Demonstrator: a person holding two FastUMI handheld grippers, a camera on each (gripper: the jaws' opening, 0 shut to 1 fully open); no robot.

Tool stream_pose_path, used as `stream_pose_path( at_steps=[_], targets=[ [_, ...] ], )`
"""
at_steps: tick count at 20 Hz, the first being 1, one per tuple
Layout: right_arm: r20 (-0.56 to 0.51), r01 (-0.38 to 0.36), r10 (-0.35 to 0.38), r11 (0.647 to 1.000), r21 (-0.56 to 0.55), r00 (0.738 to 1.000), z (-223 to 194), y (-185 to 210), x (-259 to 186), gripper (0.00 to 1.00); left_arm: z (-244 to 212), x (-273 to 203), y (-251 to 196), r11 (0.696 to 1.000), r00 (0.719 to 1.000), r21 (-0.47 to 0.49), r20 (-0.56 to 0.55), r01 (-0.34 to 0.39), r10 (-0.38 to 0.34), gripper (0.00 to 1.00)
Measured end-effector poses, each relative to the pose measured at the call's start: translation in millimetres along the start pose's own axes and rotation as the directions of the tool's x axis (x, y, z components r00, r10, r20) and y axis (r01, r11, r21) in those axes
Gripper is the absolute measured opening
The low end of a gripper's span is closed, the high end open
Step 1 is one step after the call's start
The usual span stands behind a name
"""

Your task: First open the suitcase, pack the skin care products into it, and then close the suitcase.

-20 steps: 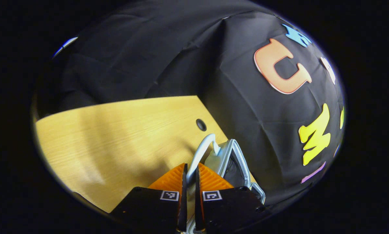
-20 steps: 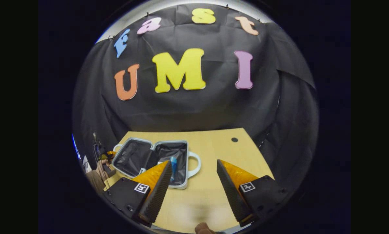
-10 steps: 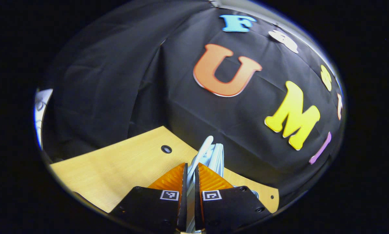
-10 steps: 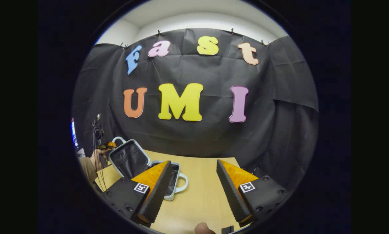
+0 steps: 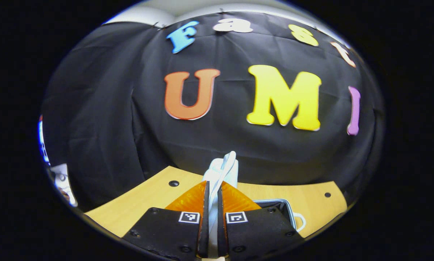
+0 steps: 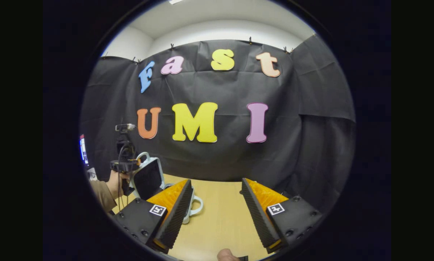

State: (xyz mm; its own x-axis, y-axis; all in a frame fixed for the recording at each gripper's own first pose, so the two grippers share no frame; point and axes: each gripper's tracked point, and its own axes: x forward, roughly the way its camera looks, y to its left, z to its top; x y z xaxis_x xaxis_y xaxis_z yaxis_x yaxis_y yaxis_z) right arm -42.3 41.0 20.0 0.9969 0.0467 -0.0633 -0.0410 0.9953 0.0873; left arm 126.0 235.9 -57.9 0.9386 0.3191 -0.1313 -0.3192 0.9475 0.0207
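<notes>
Pale grey hard-shell suitcase (image 6: pixel 150 177) at table's left end, lid half (image 5: pixel 222 170) stood near upright, lower half (image 5: pixel 275 207) flat on wooden table (image 6: pixel 217 217). Left gripper (image 5: pixel 212 195) clamped on lid's loop handle (image 5: pixel 227 163), both fingers pressing thin plastic bar between them. In right gripper view, that gripper seen farther off, held in a hand (image 6: pixel 114 183) beside raised lid, dark lining facing camera. Right gripper (image 6: pixel 215 203) spread wide, nothing between fingers, hovering over bare table near suitcase's other handle (image 6: pixel 197 206).

Step judged: closing stage, lid mid-swing about hinge. Packing presumably done; contents not visible from here, cannot confirm. Next move calls for carrying lid over past vertical and down onto lower half, following hinge arc, rims lined up, then letting go of handle. Free gripper could steady base if shell slides.

Materials: shell smooth, rigid, rounded corners, light metallic-looking rim; lining black, soft, crinkled fabric. Handles slim curved loops, glossy. Table light wood grain, flat, small dark round holes (image 5: pixel 173 183) near edge. Finger pads ridged, wedge-shaped. Booth wall black cloth, creased.
</notes>
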Motion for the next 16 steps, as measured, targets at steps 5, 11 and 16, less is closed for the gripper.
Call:
stream_pose_path(
  at_steps=[5, 11, 16],
  targets=[
    [0.01, 0.002, -0.002, 1.0, -0.016, 1.0, -6.6, -29.9, -4.0, 0.82, -26.1, -7.5, -105.5, 0.991, 0.995, 0.085, -0.034, 0.101, -0.098, 0.12],
    [-0.013, 0.038, -0.038, 0.999, 0.002, 0.999, -17.7, -71.9, 1.6, 0.82, -84.8, -3.5, -184.4, 0.95, 0.977, 0.251, -0.149, 0.186, -0.152, 0.13],
    [-0.059, 0.073, -0.071, 0.997, 0.019, 0.996, -36.7, -98.8, 5.8, 0.82, -137.9, 1.0, -216.7, 0.886, 0.955, 0.388, -0.248, 0.253, -0.164, 0.14]
  ],
)
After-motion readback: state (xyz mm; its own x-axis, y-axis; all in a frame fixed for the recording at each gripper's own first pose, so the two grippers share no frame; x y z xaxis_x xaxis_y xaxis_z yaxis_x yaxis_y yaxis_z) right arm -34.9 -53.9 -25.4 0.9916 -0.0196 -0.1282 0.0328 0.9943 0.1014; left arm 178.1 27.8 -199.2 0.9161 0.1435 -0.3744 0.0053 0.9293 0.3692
